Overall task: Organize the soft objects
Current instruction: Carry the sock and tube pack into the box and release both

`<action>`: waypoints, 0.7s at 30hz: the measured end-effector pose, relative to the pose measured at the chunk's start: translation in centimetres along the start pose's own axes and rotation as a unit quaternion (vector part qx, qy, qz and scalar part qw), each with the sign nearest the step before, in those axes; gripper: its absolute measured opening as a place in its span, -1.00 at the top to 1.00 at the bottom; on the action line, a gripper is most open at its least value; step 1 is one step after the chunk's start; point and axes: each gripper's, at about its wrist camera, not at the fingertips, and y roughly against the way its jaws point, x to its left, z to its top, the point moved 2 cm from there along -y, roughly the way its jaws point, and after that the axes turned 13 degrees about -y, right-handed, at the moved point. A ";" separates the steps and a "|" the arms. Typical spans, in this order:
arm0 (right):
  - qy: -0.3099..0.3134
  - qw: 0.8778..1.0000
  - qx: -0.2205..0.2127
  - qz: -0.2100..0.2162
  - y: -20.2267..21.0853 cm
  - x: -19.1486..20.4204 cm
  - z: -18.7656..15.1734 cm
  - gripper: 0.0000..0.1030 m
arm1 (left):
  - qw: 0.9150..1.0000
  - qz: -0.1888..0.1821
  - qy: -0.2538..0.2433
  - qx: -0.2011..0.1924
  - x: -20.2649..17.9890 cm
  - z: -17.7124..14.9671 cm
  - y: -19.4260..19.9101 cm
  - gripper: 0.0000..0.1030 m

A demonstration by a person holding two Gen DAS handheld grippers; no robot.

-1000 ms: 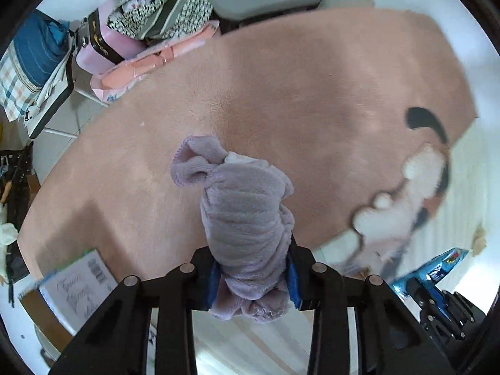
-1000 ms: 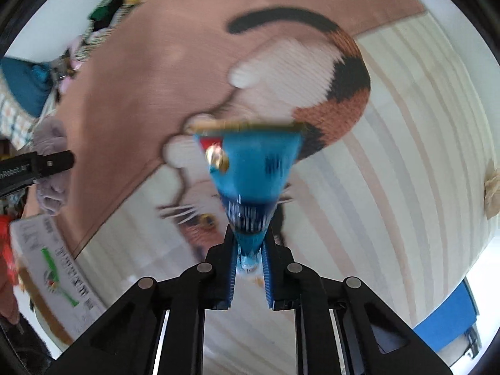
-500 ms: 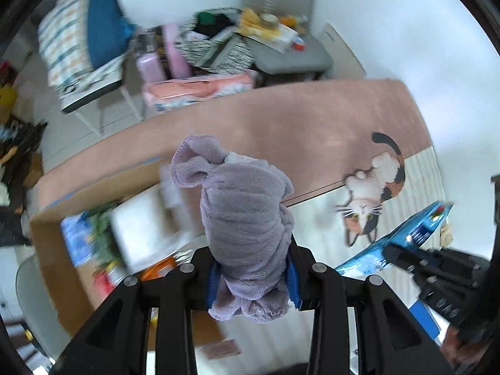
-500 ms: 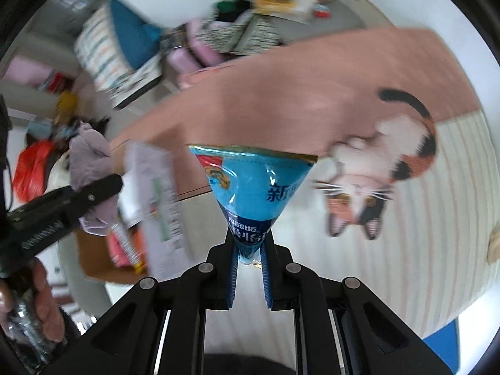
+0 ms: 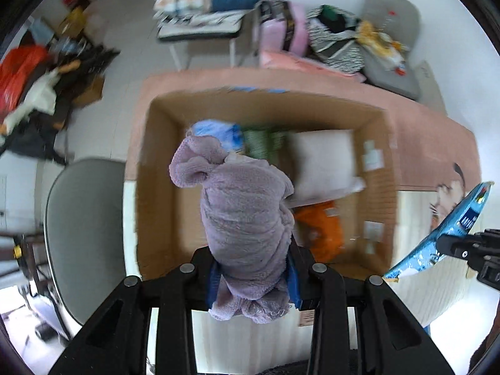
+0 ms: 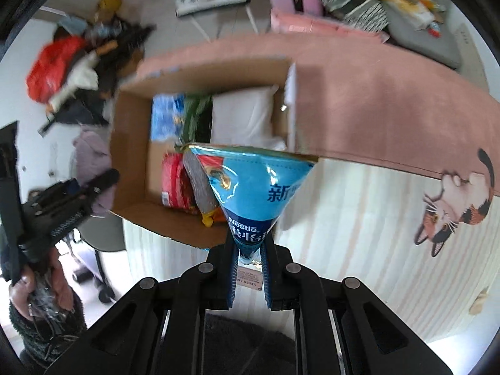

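My left gripper [image 5: 252, 276] is shut on a rolled lilac fleece cloth [image 5: 247, 218] and holds it above an open cardboard box [image 5: 156, 168]. The box holds a white pillow [image 5: 322, 159], an orange packet [image 5: 322, 234], and green and blue items. My right gripper [image 6: 249, 261] is shut on a blue Nestle bag [image 6: 253, 190], held above the box's near right corner [image 6: 134, 212]. The right gripper with the bag [image 5: 450, 231] shows at the right of the left wrist view. The left gripper [image 6: 65, 200] shows at the left of the right wrist view.
The box stands on a bed with a pink blanket [image 6: 390, 103] and a striped sheet with a cat print [image 6: 453, 206]. A grey chair [image 5: 84, 225] is left of the box. Chairs piled with clothes and bags [image 5: 337, 40] stand behind, and clutter [image 5: 34, 84] covers the floor at left.
Both grippers have swung left from the blanket and cat print to above the cardboard box, each still holding its object. The box now fills the middle of both views.
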 end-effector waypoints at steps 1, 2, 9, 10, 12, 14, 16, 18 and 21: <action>0.001 1.000 0.012 -0.011 -1.1 0.6 0.7 0.73 | 1.000 -0.001 0.007 0.008 0.9 -0.1 -0.8 0.39; -0.001 0.999 0.023 -0.023 -2.3 1.2 1.4 0.72 | 1.000 -0.005 0.014 0.017 1.8 -0.2 -1.6 0.39; -0.008 0.992 0.085 -0.094 -9.3 2.5 4.4 0.73 | 0.996 -0.033 0.044 0.071 4.9 -0.5 -6.6 0.39; -0.011 0.991 0.090 -0.101 -9.8 2.7 4.7 0.73 | 0.995 -0.038 0.046 0.079 5.2 -0.6 -7.3 0.39; -0.013 0.989 0.094 -0.114 -10.5 2.8 5.2 0.72 | 0.994 -0.041 0.048 0.094 5.6 -0.6 -8.4 0.33; -0.022 0.987 0.100 -0.122 -11.3 2.9 5.8 0.67 | 0.991 -0.043 0.052 0.113 6.1 -0.5 -9.3 0.33; -0.029 0.987 0.100 -0.125 -11.6 3.1 6.3 0.14 | 0.990 -0.054 0.063 0.116 6.3 -0.4 -9.7 0.31; -0.032 0.988 0.085 -0.121 -11.5 3.4 6.7 -0.71 | 0.989 -0.065 0.074 0.111 6.6 -0.3 -9.6 0.11; -0.039 0.990 0.065 -0.117 -11.1 4.0 7.1 -0.71 | 0.991 -0.059 0.070 0.096 6.7 -0.1 -8.8 -0.19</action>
